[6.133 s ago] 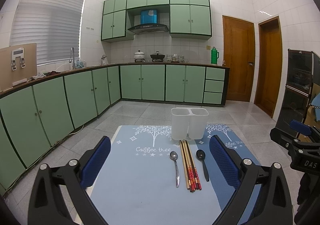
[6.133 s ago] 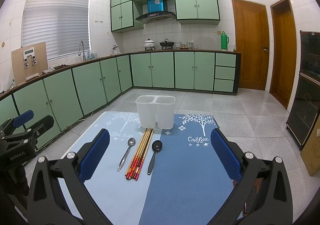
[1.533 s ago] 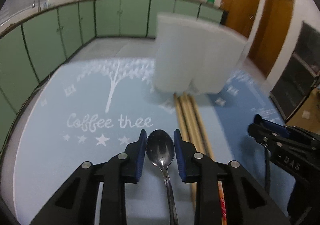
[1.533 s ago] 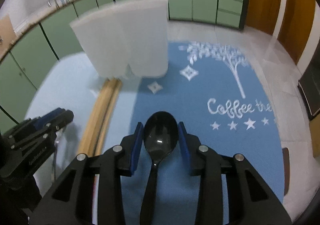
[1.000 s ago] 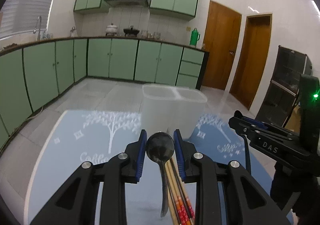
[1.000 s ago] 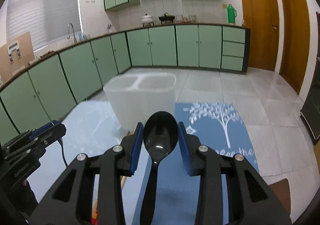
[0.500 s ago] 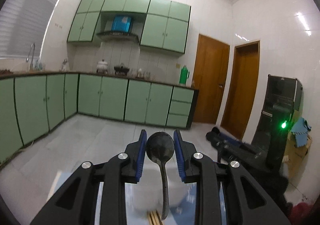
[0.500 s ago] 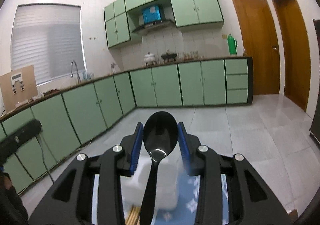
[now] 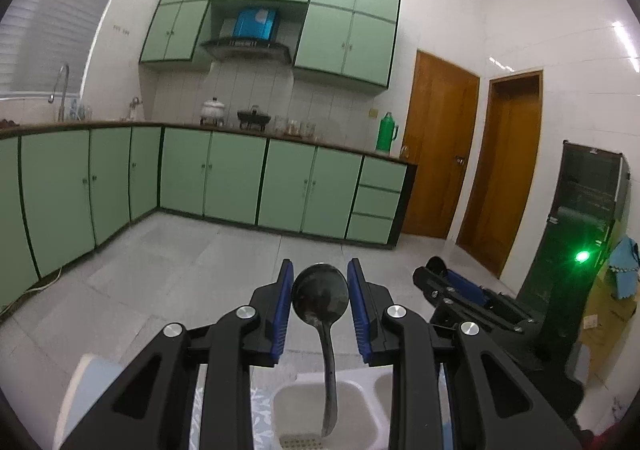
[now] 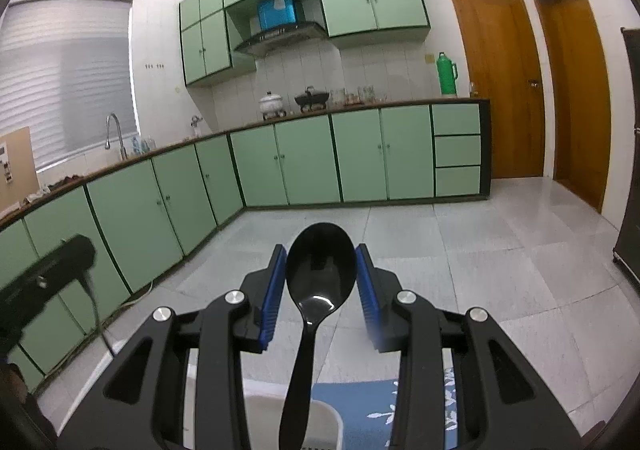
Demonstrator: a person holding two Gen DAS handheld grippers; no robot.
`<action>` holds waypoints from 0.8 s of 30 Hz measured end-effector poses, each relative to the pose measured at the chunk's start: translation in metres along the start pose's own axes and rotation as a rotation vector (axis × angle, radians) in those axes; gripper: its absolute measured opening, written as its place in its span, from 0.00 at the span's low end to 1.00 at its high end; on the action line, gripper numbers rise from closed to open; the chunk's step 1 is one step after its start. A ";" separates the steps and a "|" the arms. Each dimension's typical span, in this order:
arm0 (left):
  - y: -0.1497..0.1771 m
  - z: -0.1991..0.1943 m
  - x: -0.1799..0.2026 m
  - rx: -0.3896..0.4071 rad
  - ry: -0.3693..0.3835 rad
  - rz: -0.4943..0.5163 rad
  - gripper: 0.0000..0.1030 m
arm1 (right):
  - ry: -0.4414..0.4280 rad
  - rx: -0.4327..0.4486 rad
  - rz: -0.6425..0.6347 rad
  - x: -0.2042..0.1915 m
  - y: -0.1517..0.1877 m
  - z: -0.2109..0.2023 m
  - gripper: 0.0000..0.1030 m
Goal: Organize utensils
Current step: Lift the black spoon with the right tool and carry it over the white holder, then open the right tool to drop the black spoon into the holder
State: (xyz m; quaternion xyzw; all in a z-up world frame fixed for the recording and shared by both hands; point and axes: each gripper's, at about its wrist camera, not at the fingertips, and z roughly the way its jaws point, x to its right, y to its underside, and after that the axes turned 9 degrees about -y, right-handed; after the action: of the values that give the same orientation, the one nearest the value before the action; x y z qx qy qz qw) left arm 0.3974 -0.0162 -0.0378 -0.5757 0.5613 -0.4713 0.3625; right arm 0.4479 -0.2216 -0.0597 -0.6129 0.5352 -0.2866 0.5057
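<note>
Nearest in the left wrist view, the left tongs [image 9: 320,296] are clamped on the bowl of a metal spoon [image 9: 320,296], its handle hanging down so the tip sits over, or just inside, the mouth of the white holder [image 9: 362,416]; from this angle I cannot tell whether the tip has crossed the rim. The holder has two compartments, and the handle hangs over the left one, whose floor shows a drain grid. In the right wrist view, the right tongs [image 10: 321,278] are clamped on the bowl of a black spoon [image 10: 320,274], handle down, ending above the holder's rim [image 10: 288,406]. Beside the holder lies the blue mat [image 10: 416,418] that covers the surface. The right tongs also show in the left view, just right of the holder [image 9: 472,298].

The step in hand looks like delivery: both spoons are lifted and brought over the holder. The next move calls for lowering each handle straight into a compartment and letting go only once the handle is well inside, so neither spoon tips out. Beyond the holder are floor tiles, then green cabinets [image 9: 236,178].
</note>
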 end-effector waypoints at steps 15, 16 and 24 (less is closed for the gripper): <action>0.008 -0.058 -0.001 -0.076 -0.022 0.006 0.50 | -0.020 -0.105 0.075 -0.005 0.015 -0.076 0.72; 0.011 -0.066 0.000 -0.087 -0.028 0.011 0.54 | -0.028 -0.110 0.075 -0.007 0.020 -0.085 0.74; 0.080 -0.138 -0.005 -0.246 -0.051 0.042 0.63 | -0.052 -0.266 0.111 -0.027 0.099 -0.167 0.83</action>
State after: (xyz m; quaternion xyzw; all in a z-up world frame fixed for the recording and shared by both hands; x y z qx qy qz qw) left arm 0.2426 -0.0042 -0.0736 -0.6158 0.6174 -0.3762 0.3131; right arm 0.2557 -0.2401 -0.0917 -0.6511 0.5884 -0.1688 0.4488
